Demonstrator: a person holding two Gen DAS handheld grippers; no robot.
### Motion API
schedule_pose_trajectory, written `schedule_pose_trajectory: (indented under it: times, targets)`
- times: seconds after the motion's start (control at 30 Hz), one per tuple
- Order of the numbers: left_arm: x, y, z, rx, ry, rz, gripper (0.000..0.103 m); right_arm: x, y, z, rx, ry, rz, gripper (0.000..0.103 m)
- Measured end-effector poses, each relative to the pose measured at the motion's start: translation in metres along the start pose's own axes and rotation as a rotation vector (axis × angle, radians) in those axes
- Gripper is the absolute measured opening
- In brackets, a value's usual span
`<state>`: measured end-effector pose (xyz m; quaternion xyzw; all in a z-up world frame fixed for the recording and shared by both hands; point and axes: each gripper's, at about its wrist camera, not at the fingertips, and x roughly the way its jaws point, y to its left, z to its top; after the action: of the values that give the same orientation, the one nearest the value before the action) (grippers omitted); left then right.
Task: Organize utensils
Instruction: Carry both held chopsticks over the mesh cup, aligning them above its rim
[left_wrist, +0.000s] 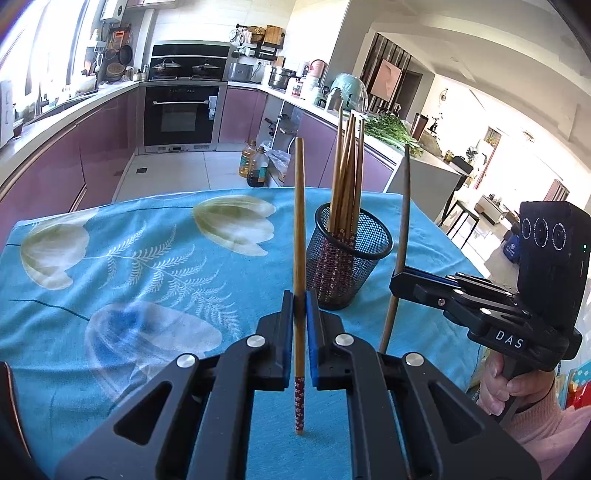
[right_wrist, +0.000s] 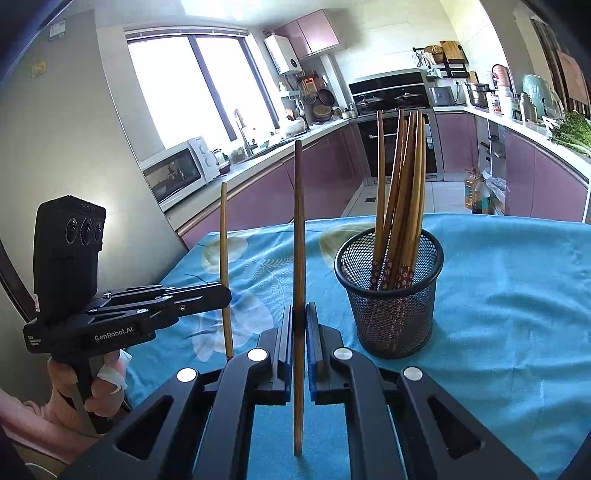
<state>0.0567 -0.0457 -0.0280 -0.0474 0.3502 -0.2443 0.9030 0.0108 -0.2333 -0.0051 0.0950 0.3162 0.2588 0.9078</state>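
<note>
Both your claws, left claw (left_wrist: 300, 306) and right claw (right_wrist: 300, 321), pinch one upright chopstick each; drop either off-line toward the mesh holder (left_wrist: 347, 254) at 1 o'clock and it'll snag the rim.

Bundled chopsticks (right_wrist: 400, 192) hide lower ends (behind mesh) in holder (right_wrist: 391, 317).

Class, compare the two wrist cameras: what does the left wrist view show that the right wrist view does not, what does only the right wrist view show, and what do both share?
Only the left wrist view shows the patterned red lower end of the left chopstick below the left gripper, and a bright living area at its right edge.

Only the right wrist view shows the microwave and the big window.

Both show the mesh holder full of chopsticks on the blue floral cloth, the oven behind, and each gripper shut on one upright chopstick, the right gripper on the right chopstick.
</note>
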Motion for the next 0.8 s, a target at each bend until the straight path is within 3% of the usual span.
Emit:
schedule_pose_trajectory:
  times: [0.8]
  targets:
    - [-0.009,-0.01,0.013,0.029,-0.048,-0.023,0.008,-0.011,-0.005,0.017,-0.019,-0.069,-0.001,0.005]
